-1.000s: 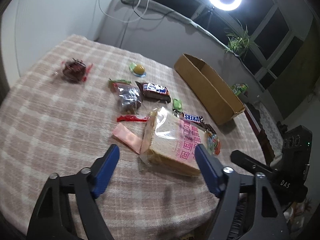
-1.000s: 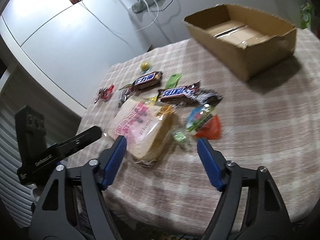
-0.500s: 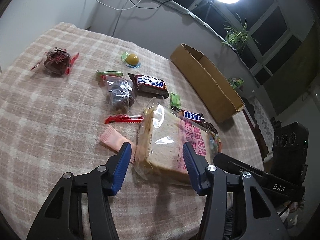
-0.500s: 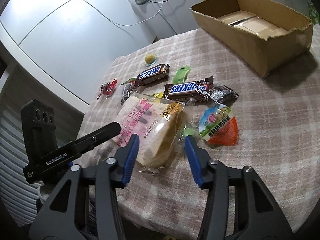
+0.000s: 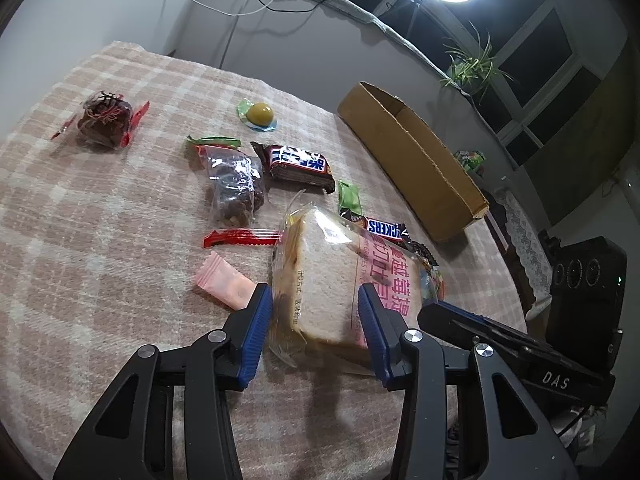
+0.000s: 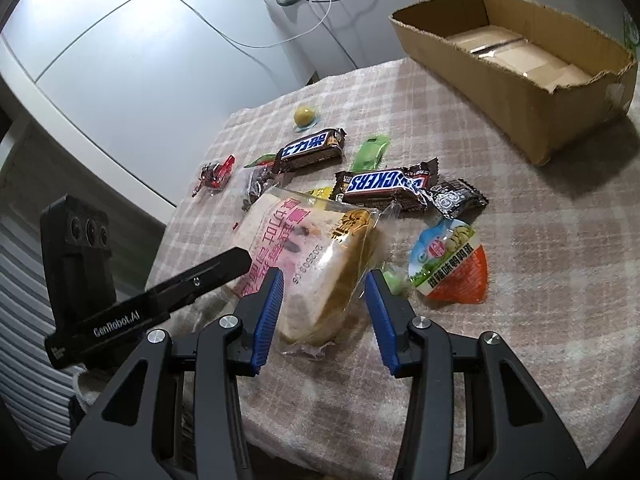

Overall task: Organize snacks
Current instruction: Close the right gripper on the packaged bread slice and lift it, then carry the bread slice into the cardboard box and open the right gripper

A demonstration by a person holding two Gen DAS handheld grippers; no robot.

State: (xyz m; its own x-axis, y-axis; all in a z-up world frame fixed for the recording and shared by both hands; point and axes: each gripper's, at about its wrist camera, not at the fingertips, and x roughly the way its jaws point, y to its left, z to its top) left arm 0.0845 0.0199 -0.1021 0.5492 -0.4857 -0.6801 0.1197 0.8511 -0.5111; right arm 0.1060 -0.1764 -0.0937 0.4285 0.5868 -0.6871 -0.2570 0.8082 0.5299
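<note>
1. Open brown cardboard box (image 6: 532,80) sits far beyond both tools, on the checked tablecloth (image 5: 100,240)
2. Clear-wrapped sliced bread pack (image 5: 340,280) lies between both tools' blue pads
3. Left gripper (image 5: 316,320) and right gripper (image 6: 324,312) have just been closing, each clamping one end of the pack

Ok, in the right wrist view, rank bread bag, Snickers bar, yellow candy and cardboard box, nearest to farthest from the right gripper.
1. Bread bag, between the right gripper fingers.
2. Snickers bar, just beyond the bread.
3. Yellow candy, farther back, left of centre.
4. Cardboard box, far right.
</note>
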